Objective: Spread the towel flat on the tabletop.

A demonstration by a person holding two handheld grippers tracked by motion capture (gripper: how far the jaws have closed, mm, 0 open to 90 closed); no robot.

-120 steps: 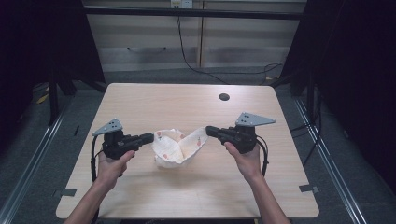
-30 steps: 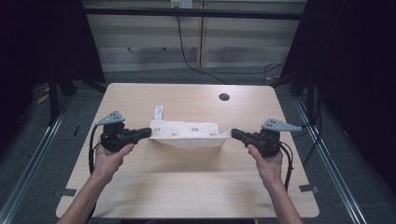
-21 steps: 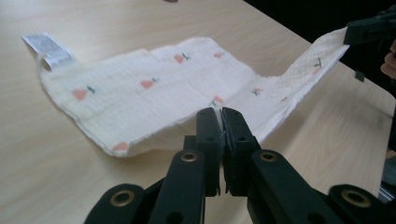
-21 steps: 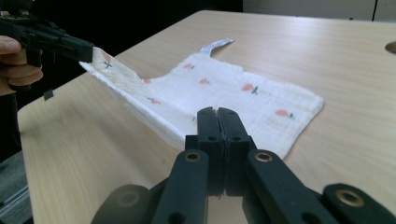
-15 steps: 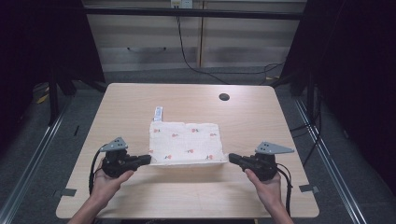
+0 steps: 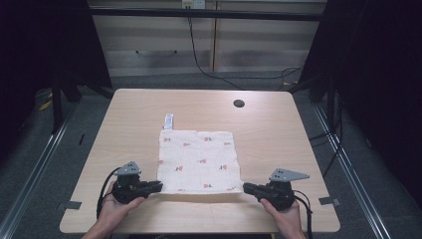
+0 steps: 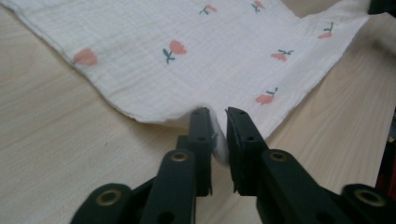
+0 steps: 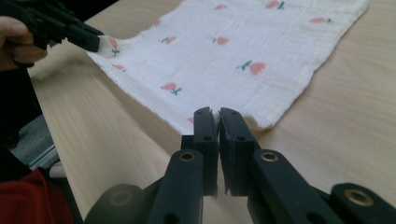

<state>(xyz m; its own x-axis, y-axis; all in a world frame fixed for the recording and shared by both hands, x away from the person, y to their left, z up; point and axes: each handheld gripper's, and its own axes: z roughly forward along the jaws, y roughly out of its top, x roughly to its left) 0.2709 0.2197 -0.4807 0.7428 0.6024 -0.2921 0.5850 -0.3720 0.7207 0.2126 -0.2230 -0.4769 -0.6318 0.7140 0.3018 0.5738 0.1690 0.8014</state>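
A white cloth [image 6: 199, 159] printed with small red flowers lies spread on the wooden table [image 6: 278, 134]. My left gripper [image 6: 158, 185] is at its near left corner and my right gripper [image 6: 246, 186] at its near right corner. In the left gripper view the corner of the cloth [image 7: 210, 56] sits between the jaws of my left gripper [image 7: 218, 114], which have just been opening a little. In the right gripper view my right gripper [image 8: 214, 112] pinches the edge of the cloth [image 8: 261, 46], its jaws also just easing apart. The near hem is still slightly lifted between both grippers.
A small white label [image 6: 168, 121] lies at the cloth's far left corner. A dark round hole [image 6: 239, 103] is in the table's far right part. The table's front edge runs just below both hands. Cabinets and cables stand beyond the far edge.
Both hands have come down and toward the front edge, drawing the cloth from a hanging bundle to lie flat and spread on the table.
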